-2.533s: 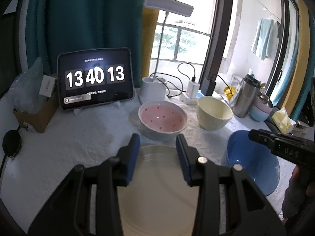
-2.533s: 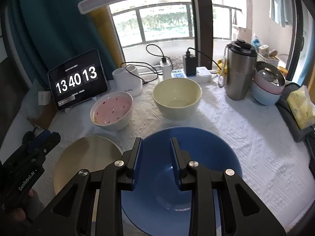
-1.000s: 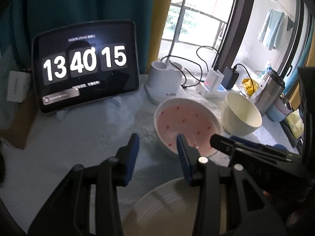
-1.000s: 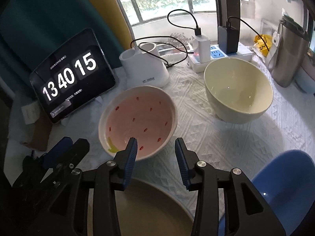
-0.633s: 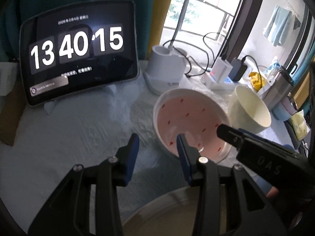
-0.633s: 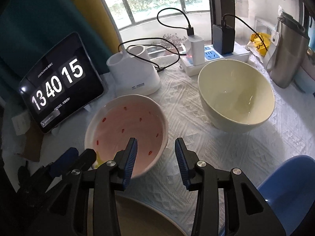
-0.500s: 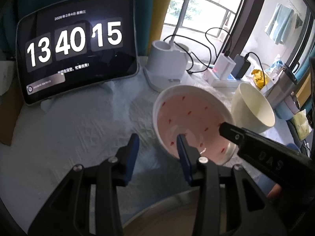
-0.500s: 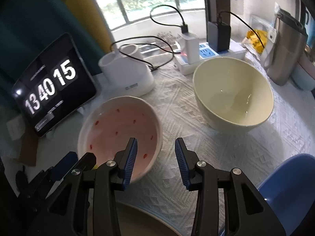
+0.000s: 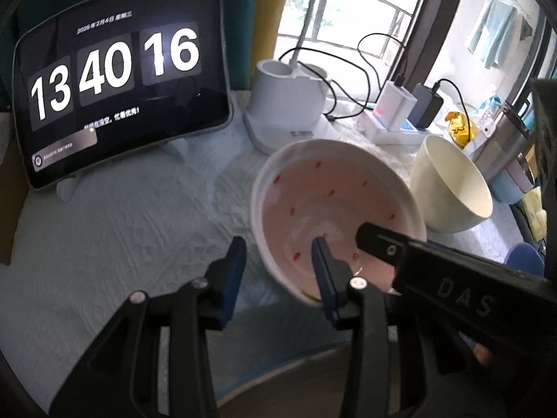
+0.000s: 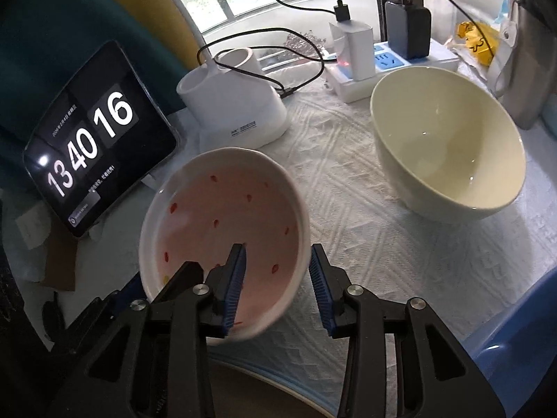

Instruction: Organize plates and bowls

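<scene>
A white bowl with a pink, red-flecked inside (image 9: pixel 334 209) sits on the white cloth. My left gripper (image 9: pixel 278 268) straddles its left rim, one finger inside and one outside, with the pads clear of the wall. My right gripper (image 10: pixel 278 271) straddles the right rim of the same bowl (image 10: pixel 222 223). Its jaws are closing with the rim between them, and the pads are not pressing on it. A cream bowl (image 10: pixel 449 146) stands to the right. A blue plate (image 10: pixel 515 341) lies at the lower right, and a beige plate (image 10: pixel 285 386) lies under the gripper arms.
A tablet showing a clock (image 9: pixel 115 76) stands at the back left. Behind the bowls are a white lamp base (image 9: pixel 282 115) and a power strip with chargers and cables (image 10: pixel 365 66). A steel tumbler (image 9: pixel 501 149) stands at the far right.
Both grippers have moved forward and down, from over the plates to the pink bowl, and each now has a rim between its fingers. The right gripper's jaws have narrowed a little.
</scene>
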Tool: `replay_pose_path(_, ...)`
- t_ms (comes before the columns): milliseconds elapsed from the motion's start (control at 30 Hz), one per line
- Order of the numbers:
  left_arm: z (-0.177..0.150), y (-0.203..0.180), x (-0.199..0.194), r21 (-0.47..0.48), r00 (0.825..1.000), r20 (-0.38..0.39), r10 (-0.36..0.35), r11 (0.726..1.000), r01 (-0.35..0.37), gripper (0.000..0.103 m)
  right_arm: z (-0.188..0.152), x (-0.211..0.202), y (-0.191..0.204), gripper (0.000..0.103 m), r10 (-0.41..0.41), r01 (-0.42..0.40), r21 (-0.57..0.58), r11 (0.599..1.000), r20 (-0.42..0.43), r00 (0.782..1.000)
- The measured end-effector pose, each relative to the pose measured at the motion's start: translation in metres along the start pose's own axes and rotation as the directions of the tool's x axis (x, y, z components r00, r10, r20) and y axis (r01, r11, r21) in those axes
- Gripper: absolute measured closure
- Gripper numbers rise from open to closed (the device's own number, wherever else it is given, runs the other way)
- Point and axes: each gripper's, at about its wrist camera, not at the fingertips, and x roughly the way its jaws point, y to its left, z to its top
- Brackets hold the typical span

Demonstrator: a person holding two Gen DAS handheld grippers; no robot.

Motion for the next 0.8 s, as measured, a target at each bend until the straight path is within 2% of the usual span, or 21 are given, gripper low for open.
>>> replay_pose_path(33,0.0,-0.001,0.0,0.006,1.0,0.004,-0.002,1.0,0.002,0.067,0.0,0.001,0.0,0.068,-0.001,0.001,-0.001,1.0,-0.003,1.0)
replay_pose_path(133,-0.002,-0.007,-0.001,0.035,1.0,0.022,0.02,0.999,-0.021,0.069,0.001,0.001,0.0,0.083,-0.041,0.041,-0.018,0.999,0.002,0.999)
replay_pose_path(200,-0.003,-0.006,-0.002,0.032,0.999,0.024,0.024,0.999,-0.025,0.072,0.0,0.0,0.0,0.086,-0.054,0.054,-0.025,0.998,0.004,0.999)
replay_pose_path(267,-0.002,-0.004,-0.002,0.024,0.999,0.026,0.025,0.999,-0.026,0.074,-0.002,-0.001,0.0,0.086,-0.054,0.054,-0.028,0.998,0.009,0.998)
replay_pose_path(800,-0.006,-0.012,-0.052,0.029,0.992,0.126,0.014,0.999,-0.018,0.074,-0.009,-0.044,0.003,0.086,-0.007,0.013,-0.061,0.998,0.096,0.995)
